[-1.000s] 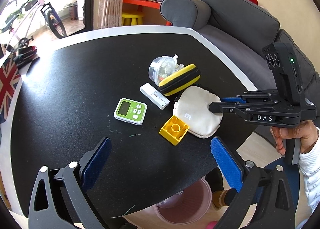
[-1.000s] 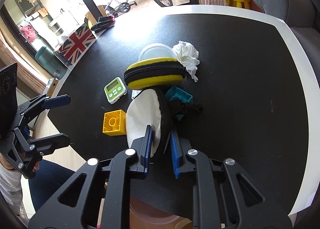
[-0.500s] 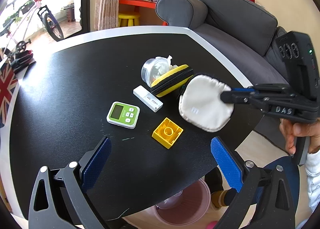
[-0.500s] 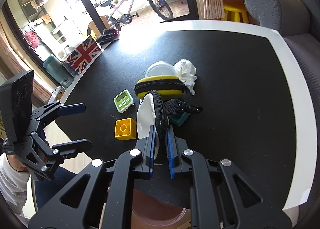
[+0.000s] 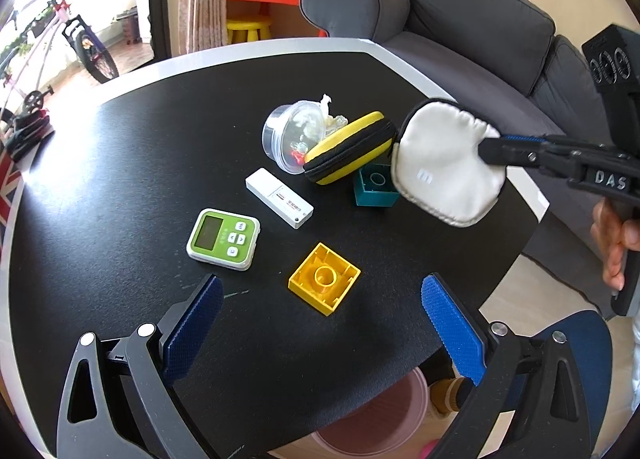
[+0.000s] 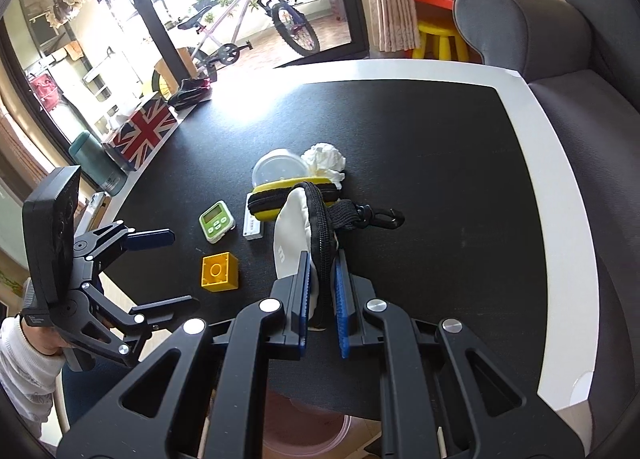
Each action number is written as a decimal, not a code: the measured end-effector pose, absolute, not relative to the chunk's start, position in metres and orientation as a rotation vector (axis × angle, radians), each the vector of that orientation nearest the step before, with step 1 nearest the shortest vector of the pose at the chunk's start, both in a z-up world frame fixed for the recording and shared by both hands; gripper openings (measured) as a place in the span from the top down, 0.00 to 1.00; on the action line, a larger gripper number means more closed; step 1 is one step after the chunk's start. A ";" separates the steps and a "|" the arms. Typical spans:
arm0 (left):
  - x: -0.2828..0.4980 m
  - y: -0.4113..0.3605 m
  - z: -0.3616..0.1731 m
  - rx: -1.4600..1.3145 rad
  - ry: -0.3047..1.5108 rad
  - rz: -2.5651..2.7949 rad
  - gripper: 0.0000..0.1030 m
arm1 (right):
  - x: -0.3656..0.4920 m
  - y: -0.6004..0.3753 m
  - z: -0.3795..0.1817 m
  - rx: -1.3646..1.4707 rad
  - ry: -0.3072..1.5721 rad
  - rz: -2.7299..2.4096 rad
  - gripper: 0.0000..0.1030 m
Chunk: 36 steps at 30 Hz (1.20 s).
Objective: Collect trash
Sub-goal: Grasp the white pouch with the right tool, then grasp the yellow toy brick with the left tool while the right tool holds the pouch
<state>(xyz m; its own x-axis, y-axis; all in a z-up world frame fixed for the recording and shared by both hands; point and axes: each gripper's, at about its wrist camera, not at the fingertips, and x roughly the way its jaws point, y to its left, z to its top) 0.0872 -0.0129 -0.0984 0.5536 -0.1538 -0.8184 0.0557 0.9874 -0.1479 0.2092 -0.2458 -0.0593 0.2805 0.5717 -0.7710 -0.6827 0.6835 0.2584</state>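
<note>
Soft pouch held aloft at its edge

Currently the white pouch is pinched by the right gripper above the table; the left gripper is spread, empty. Being light and limp, it is best gripped along its zipper seam.

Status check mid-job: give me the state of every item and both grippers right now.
right gripper: shut on white pouch
white pouch: lifted off the table, held on edge
left gripper: open, empty
yellow case: zipped, leaning on the plastic container
plastic container: on its side
crumpled tissue: loose on table
green timer: flat, face up
yellow block: hollow side up
teal block: hollow side up
</note>
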 end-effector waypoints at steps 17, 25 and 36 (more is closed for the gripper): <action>0.096 -0.018 -0.119 -0.093 1.020 -0.109 0.53 | 0.212 -0.246 -0.057 -0.131 0.969 0.832 0.90; 0.093 -0.019 -0.114 -0.093 1.012 -0.111 0.58 | 0.212 -0.246 -0.057 -0.134 0.965 0.833 0.90; 0.073 -0.017 -0.076 -0.104 0.936 -0.102 0.58 | 0.196 -0.247 -0.045 -0.154 0.927 0.838 0.90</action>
<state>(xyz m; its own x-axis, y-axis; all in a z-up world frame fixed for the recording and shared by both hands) 0.0732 -0.0168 -0.0759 0.5887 -0.1323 -0.7975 0.0423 0.9902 -0.1331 0.1961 -0.2468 -0.0447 0.3168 0.5709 -0.7575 -0.6959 0.6825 0.2234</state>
